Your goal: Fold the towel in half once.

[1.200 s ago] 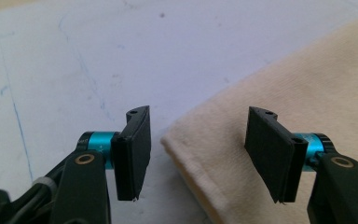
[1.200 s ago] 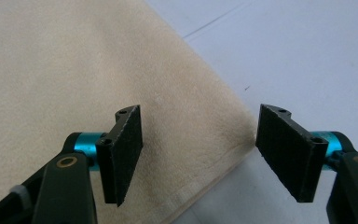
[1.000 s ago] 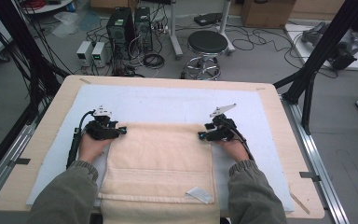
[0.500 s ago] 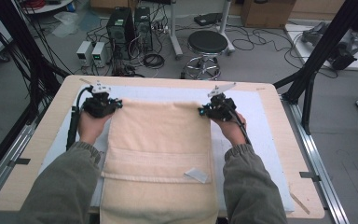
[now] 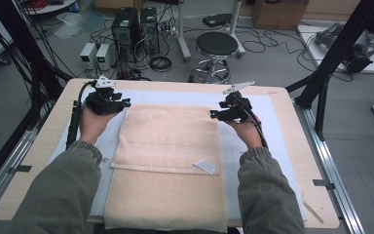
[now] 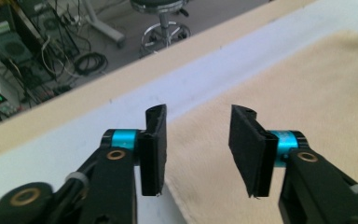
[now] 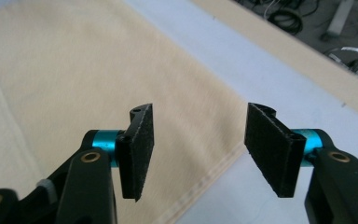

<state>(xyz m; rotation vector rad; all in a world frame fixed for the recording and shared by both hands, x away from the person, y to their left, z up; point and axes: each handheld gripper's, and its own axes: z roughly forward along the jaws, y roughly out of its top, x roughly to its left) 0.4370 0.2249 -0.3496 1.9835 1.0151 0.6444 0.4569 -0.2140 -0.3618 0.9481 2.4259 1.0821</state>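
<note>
Cream towel (image 5: 168, 161) spread flat on the white mat (image 5: 277, 161). Left gripper (image 5: 122, 103) and right gripper (image 5: 215, 115), jaws just opened and empty, hover over its 2 far corners; dragging could rumple the released edge.

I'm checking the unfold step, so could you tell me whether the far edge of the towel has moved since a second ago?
Yes. The towel now has its far edge much nearer the table far rim, drawn away from the person.
</note>
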